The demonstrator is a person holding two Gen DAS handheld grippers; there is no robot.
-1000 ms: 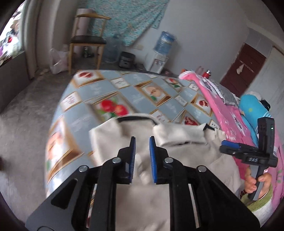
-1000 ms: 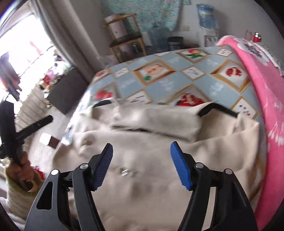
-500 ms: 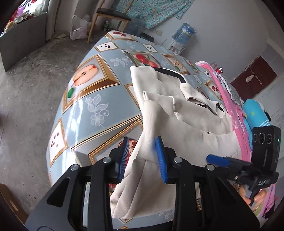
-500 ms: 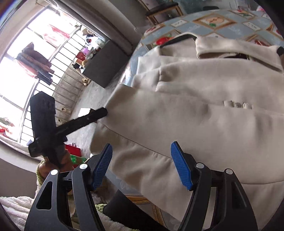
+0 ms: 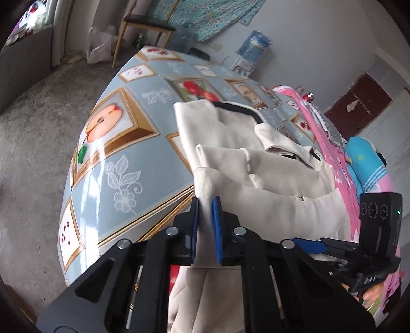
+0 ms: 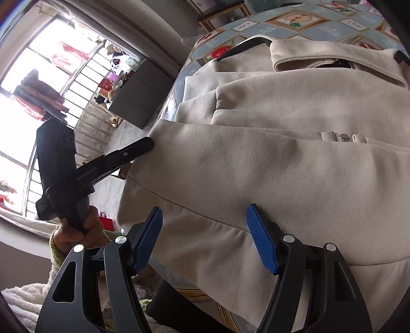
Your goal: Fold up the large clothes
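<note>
A cream jacket (image 5: pixel 276 179) lies collar-away on the fruit-patterned table (image 5: pixel 120 164), its near hem hanging over the edge. My left gripper (image 5: pixel 205 220) is at the jacket's left side. Its jaws are closing, and the blue pads pinch the ribbed edge of cloth that runs between them. In the right wrist view the left gripper (image 6: pixel 146 143) touches the jacket's left corner. My right gripper (image 6: pixel 205 238) stands open over the lower hem of the jacket (image 6: pixel 294 166), the cloth lying below and between its fingers without being pressed. Its blue pad (image 5: pixel 307 246) shows in the left wrist view.
A pink blanket (image 5: pixel 333 158) and a blue pillow (image 5: pixel 364 161) lie on the jacket's right. A wooden chair (image 5: pixel 146 23) and a water dispenser (image 5: pixel 251 51) stand beyond the table. A dark cabinet (image 6: pixel 138 94) and a barred window (image 6: pixel 51 76) are at the left. A hand (image 6: pixel 77 230) holds the left gripper.
Both grippers dropped from above the jacket's middle to its near edge. The left jaws widened around the left edge of cloth, then narrowed onto it. The right jaws stayed wide.
</note>
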